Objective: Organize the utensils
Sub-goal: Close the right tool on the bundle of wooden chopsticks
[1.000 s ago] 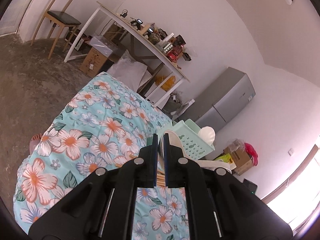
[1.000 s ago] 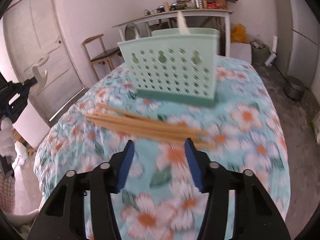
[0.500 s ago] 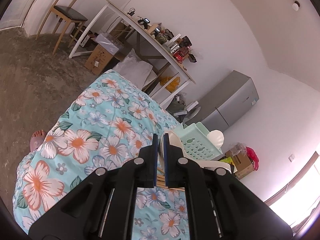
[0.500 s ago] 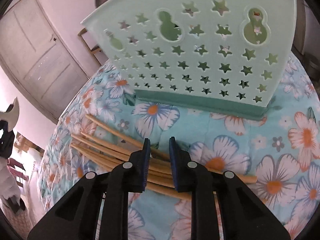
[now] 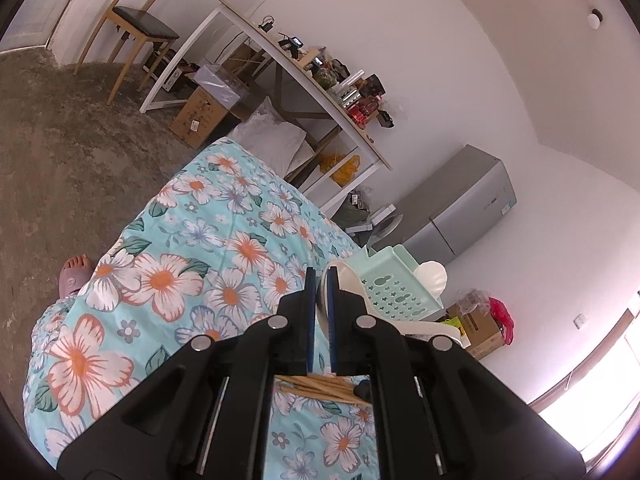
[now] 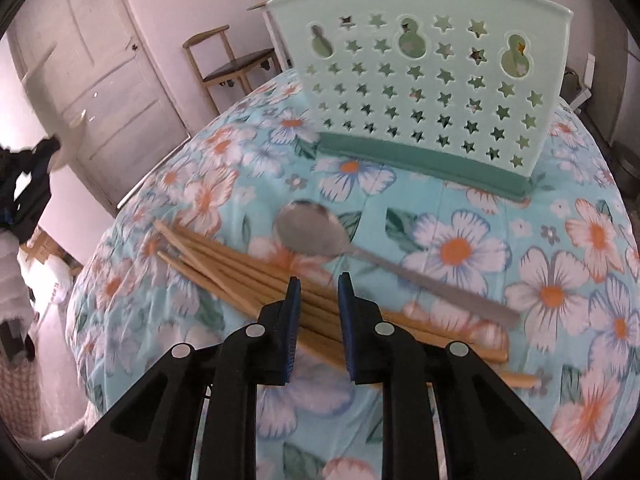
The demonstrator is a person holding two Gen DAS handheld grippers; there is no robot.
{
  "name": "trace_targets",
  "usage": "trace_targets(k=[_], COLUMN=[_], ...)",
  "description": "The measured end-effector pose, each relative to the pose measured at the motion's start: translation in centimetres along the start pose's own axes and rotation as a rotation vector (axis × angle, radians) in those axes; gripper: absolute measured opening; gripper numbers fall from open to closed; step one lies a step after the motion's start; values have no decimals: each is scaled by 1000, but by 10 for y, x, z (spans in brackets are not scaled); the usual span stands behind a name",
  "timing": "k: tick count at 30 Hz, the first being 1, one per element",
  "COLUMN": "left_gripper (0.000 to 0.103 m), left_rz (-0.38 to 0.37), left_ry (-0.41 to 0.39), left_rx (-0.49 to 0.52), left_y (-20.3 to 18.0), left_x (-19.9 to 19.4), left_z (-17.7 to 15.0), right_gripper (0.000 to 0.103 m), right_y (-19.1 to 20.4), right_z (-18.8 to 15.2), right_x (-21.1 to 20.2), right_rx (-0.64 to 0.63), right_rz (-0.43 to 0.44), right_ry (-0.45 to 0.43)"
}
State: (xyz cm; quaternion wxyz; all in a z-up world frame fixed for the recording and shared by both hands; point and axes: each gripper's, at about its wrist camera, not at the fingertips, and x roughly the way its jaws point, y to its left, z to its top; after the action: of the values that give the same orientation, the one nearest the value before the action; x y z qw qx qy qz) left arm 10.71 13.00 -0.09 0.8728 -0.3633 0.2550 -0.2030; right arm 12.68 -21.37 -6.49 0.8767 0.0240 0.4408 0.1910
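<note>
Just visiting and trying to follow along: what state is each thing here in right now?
left gripper: shut on white spoon.
right gripper: slightly open over the chopsticks, gripping nothing.
chopsticks: lying in a loose pile on the cloth.
metal spoon: lying bowl up, handle across the chopsticks.
utensil holder: upright, second white spoon standing inside.
door: closed.

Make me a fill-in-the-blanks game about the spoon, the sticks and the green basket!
1. The metal spoon lies on a cloth printed with ____.
2. The green basket has little holes shaped like ____.
3. The wooden chopsticks lie in a pile beside the ____.
4. The left gripper holds a white ____.

Missing words: flowers; stars; spoon; spoon
</note>
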Motion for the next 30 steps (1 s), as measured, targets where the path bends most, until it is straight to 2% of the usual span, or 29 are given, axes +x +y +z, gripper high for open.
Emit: trace_targets(k=[5,10,12,16,21,24,30], left_gripper=[4,4,4,4,4,4,4], left_rz=[-3,0,5,16,22,31,44], left_ry=[2,-1,-2,1,2,11,12], left_rx=[-6,-3,-4,-9,-9,-15,-17], left_y=[1,2,3,6,8,11,15], left_x=[-1,-1,0,3,6,11,17], left_z=[-2,-3,-3,-3,-2,-2,2], right_gripper=[20,21,22,35,36,35,35], right_y=[8,2,-1,1,9,19,32], right_z=[2,26,37,43,38,38,47], right_x=[-3,-14,-13,3,25,34,48], right_rx=[-66,-98,-149,-306,-526,-614,-671], right_rz=[-26,-44,-62,-103,-127,-131,-117], right_ry=[26,-28,-32,51,178,182,158])
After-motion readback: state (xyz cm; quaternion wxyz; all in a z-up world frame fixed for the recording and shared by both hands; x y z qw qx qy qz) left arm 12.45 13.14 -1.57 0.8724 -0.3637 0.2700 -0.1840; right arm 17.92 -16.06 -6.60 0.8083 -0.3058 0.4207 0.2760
